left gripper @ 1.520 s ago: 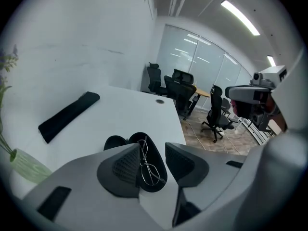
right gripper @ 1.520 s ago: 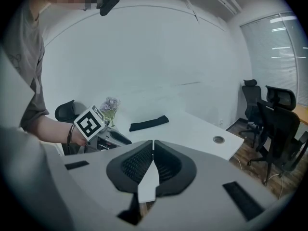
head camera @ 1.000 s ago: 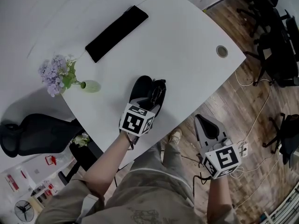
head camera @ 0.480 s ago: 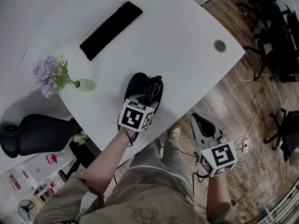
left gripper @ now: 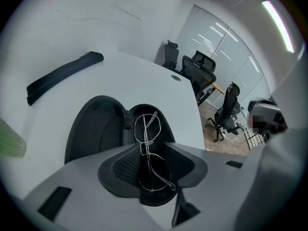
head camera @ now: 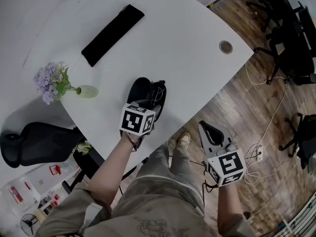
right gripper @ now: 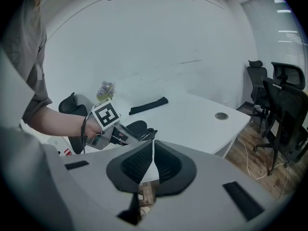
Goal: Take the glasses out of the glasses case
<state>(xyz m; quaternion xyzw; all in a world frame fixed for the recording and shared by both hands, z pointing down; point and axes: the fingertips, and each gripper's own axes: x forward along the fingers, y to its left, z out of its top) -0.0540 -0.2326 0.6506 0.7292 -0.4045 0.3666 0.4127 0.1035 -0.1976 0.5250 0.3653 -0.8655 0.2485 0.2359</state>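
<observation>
A black glasses case (head camera: 139,89) lies open on the white table (head camera: 187,48) near its front edge. Thin wire-framed glasses (left gripper: 147,129) rest folded in its right half (head camera: 158,94). My left gripper (head camera: 149,105) points steeply down over the case. In the left gripper view its jaws (left gripper: 151,163) stand wide to either side of the glasses and are closing, with the pads clear of the frame. My right gripper (head camera: 211,131) hangs off the table over the wooden floor, pads together with nothing between them (right gripper: 153,154).
A long flat black pouch (head camera: 112,34) lies at the table's far side. A small vase of lilac flowers (head camera: 55,81) stands at the left edge, and a round cable grommet (head camera: 225,47) sits at the right. Office chairs (head camera: 291,33) and loose cables stand on the floor to the right.
The right gripper has sunk slightly beside the table. The left gripper stays over the open case, with the glasses still lying in it.
</observation>
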